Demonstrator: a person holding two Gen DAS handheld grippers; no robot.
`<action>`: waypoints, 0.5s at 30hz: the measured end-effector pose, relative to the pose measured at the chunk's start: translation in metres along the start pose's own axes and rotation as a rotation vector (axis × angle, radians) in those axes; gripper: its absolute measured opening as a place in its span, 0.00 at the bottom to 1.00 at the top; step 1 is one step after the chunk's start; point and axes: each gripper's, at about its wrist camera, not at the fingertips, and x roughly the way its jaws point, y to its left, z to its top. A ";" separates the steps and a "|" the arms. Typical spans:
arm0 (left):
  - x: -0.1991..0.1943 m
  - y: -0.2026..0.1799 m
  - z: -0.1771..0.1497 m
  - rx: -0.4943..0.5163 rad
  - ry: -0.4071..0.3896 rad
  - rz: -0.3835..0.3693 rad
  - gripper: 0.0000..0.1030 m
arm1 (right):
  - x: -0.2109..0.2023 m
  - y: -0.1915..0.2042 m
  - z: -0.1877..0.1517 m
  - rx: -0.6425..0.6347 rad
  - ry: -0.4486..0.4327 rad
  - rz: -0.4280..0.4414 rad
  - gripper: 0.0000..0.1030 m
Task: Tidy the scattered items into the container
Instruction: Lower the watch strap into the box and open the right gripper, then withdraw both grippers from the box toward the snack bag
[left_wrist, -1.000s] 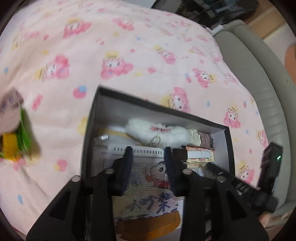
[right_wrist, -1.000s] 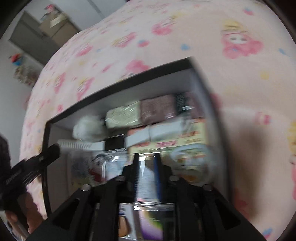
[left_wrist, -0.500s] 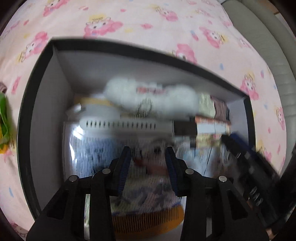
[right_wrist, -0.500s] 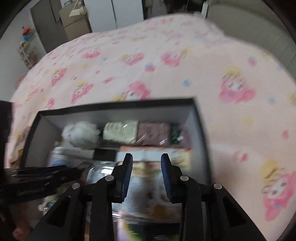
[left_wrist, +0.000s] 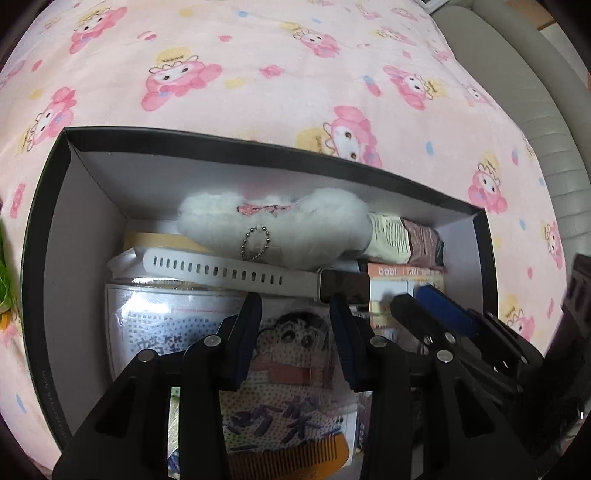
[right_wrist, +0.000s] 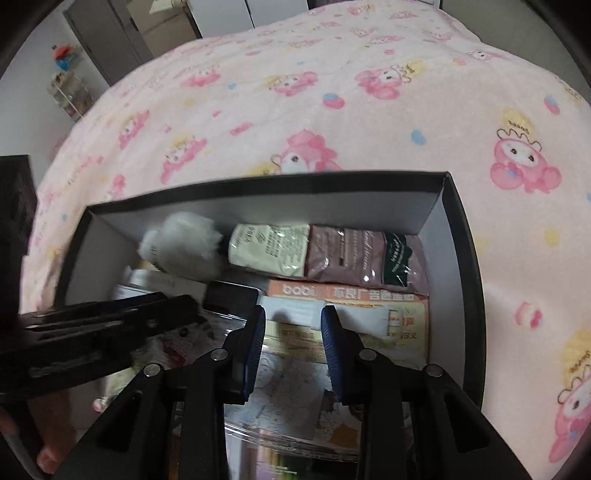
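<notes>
Both grippers (left_wrist: 295, 325) (right_wrist: 293, 332) side by side, fingers (left_wrist: 245, 332) apart, empty.

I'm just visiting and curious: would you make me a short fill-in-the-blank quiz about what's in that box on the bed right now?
1. The fluffy plush toy in the black box is ____ in colour.
2. The white watch strap lies directly in front of the ____.
3. The left gripper has its jaws ____ and holds nothing.
4. The orange comb lies on a packet printed with a ____ boy.

Missing words: white; plush toy; open; cartoon
</notes>
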 end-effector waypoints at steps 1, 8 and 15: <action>0.001 -0.001 0.000 -0.006 -0.001 -0.001 0.37 | -0.003 0.002 0.000 -0.004 -0.006 -0.003 0.27; -0.010 -0.011 -0.008 0.053 -0.026 0.023 0.37 | -0.006 -0.006 0.001 0.034 -0.014 -0.040 0.27; -0.075 -0.026 -0.051 0.164 -0.206 0.068 0.37 | -0.042 -0.002 -0.020 0.066 -0.094 -0.054 0.27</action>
